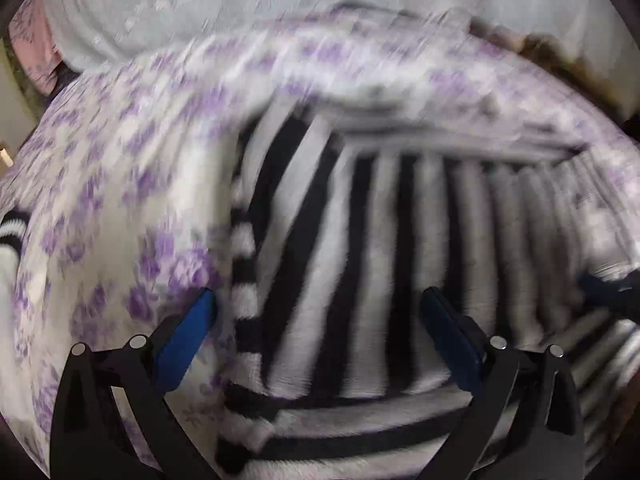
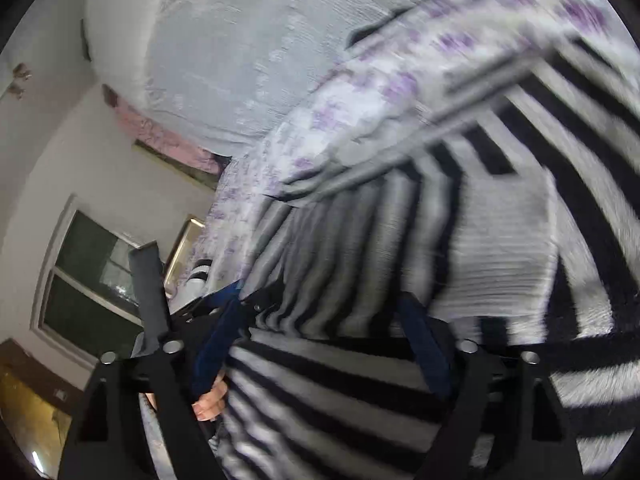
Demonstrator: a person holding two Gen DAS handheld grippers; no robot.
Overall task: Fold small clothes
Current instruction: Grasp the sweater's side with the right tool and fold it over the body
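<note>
A black-and-white striped garment (image 1: 360, 260) lies on a bedsheet with purple flowers (image 1: 120, 200). The picture is blurred. My left gripper (image 1: 320, 316) hangs just over the garment's near part, its blue pads (image 1: 192, 324) wide apart and open, with nothing pinched. In the right wrist view the same striped garment (image 2: 500, 240) fills the right half, partly folded over itself. My right gripper (image 2: 324, 344) is open, with striped cloth lying loosely between its blue fingers (image 2: 424, 344). A person's fingers (image 2: 210, 400) show beside its left finger.
A pale grey textured blanket (image 1: 240, 8) is bunched at the back of the bed, with pink cloth (image 1: 36, 48) at its end. Another small striped piece (image 1: 12, 232) lies at the sheet's left edge. A window (image 2: 88, 280) and white wall stand beyond the bed.
</note>
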